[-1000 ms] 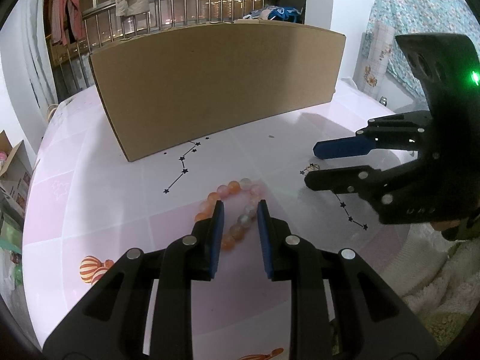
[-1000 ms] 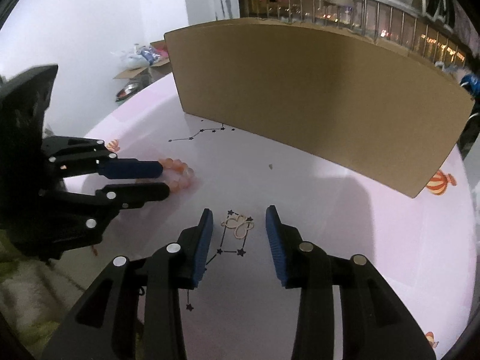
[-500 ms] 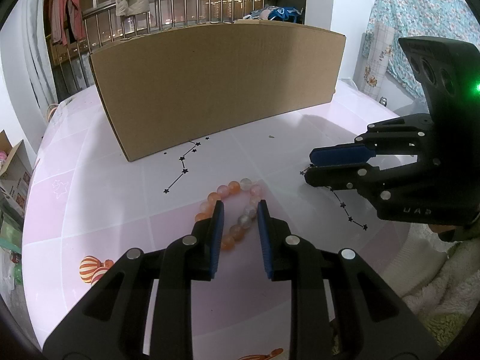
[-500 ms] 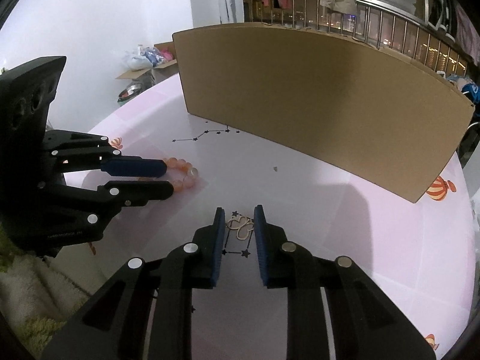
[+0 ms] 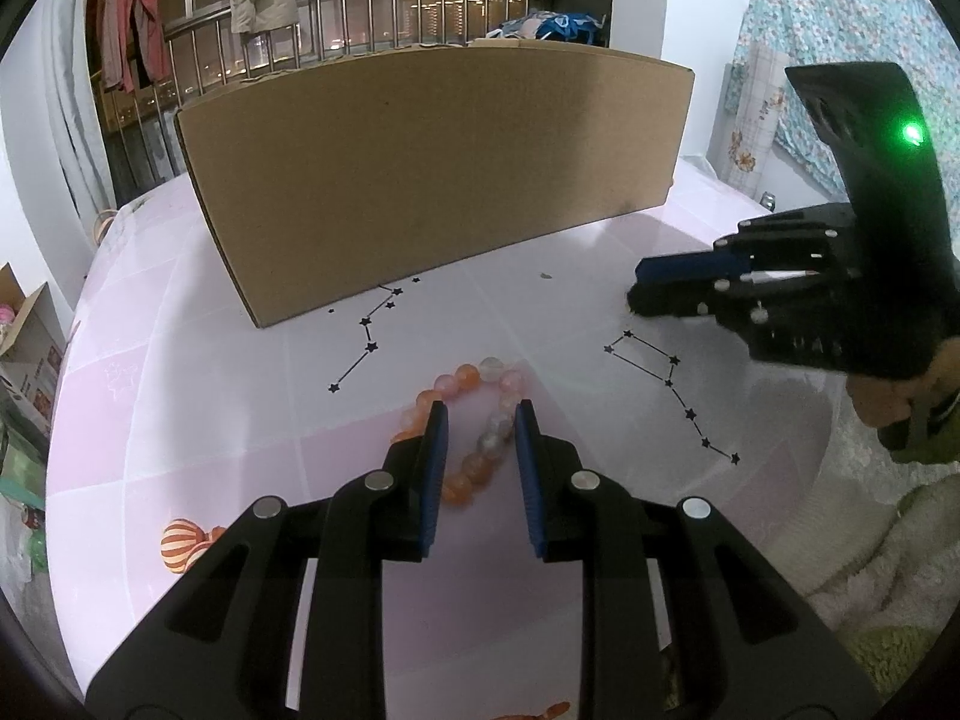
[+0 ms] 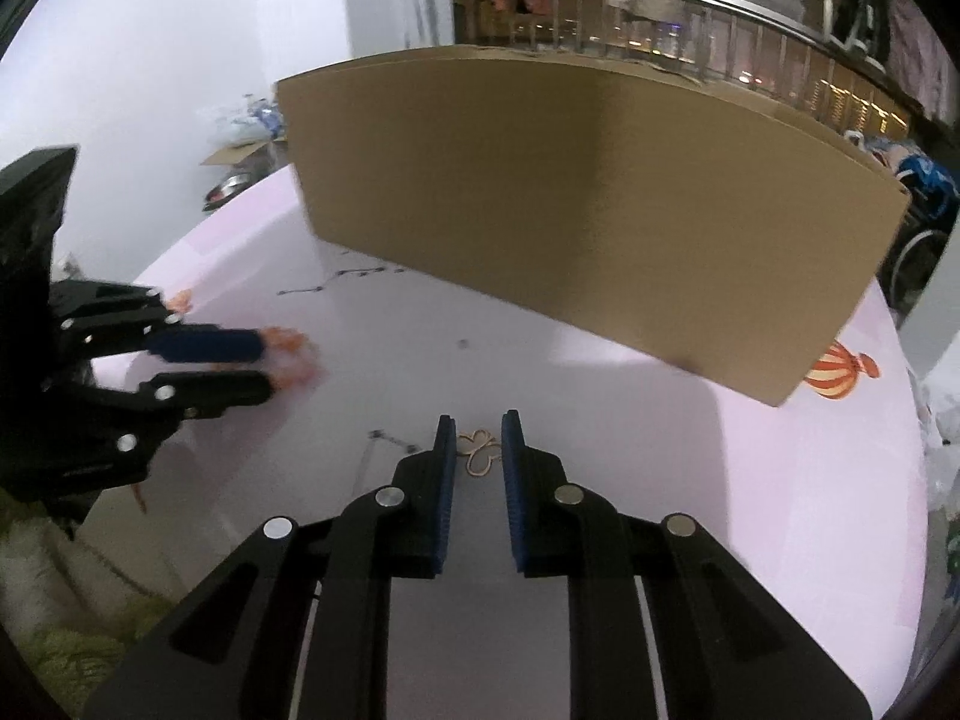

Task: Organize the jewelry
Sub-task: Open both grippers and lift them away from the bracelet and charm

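A bracelet of orange and pale beads [image 5: 480, 414] lies on the pink table [image 5: 180, 396]. My left gripper [image 5: 479, 420] stands over it, open. One side of the loop runs between the blue pads with a gap on both sides. Its other side lies outside the left finger [image 5: 435, 450]. My right gripper [image 6: 477, 429] is closing its jaws, and the pads pinch a small gold clover-shaped piece [image 6: 478, 453]. In the left wrist view that right gripper [image 5: 630, 300] hovers at the right, just above the table. In the right wrist view the left gripper [image 6: 264, 363] and bracelet [image 6: 294, 354] show at the left.
A tall cardboard box [image 5: 432, 180] stands across the back of the table. Black star-line drawings [image 5: 672, 378] and a printed balloon [image 5: 183, 546] mark the tablecloth. A hand [image 5: 894, 402] holds the right gripper over a fluffy cloth [image 5: 870, 570] at the table's right edge.
The right gripper's jaws narrowed from wide apart to a pinch on the gold piece, which has left its spot on the star drawing. The left gripper and the bracelet stayed put.
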A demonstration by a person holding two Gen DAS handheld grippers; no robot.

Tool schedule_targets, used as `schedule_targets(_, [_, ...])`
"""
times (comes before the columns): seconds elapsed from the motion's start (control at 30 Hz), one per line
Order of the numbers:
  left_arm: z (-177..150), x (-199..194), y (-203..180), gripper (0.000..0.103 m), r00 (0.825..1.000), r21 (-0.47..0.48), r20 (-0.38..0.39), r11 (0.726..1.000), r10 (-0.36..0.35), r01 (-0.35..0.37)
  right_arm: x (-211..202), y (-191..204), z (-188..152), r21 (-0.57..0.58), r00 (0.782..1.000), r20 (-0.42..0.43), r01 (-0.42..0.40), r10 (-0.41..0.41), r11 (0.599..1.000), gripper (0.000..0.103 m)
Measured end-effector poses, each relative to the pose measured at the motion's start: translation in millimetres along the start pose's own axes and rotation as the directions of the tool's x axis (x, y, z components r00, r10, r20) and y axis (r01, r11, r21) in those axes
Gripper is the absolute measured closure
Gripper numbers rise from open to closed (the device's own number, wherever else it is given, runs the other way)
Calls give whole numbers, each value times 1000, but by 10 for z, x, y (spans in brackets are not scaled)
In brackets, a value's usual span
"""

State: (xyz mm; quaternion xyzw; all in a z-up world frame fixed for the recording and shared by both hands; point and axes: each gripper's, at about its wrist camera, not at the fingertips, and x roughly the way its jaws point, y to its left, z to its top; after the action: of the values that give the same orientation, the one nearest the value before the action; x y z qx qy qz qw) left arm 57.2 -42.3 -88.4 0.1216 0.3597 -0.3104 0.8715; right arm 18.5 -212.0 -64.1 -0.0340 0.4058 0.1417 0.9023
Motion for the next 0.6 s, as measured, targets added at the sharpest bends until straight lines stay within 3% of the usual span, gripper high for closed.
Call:
schedule_targets(0.1, [2, 1, 0, 81, 1000, -1, 0, 1000, 0, 0, -35, -1, -1, 9, 1000, 5, -18, 18, 1000, 86])
schedule_targets(0.2, [-1, 2, -1, 81, 1000, -2, 0, 1000, 1, -1, -49, 37, -30, 7, 1000, 7, -20, 20, 1000, 71])
schedule_targets(0.33, [11, 4, -11, 76, 1000, -9, -4, 1000, 4, -4, -41, 24, -48, 20, 1000, 0, -16, 16, 1000, 66])
schedule_targets(0.6, [53, -55, -57, 36, 999, -45, 1, 998, 49, -49, -152, -95, -63, 92, 999, 49, -25, 21, 995, 46])
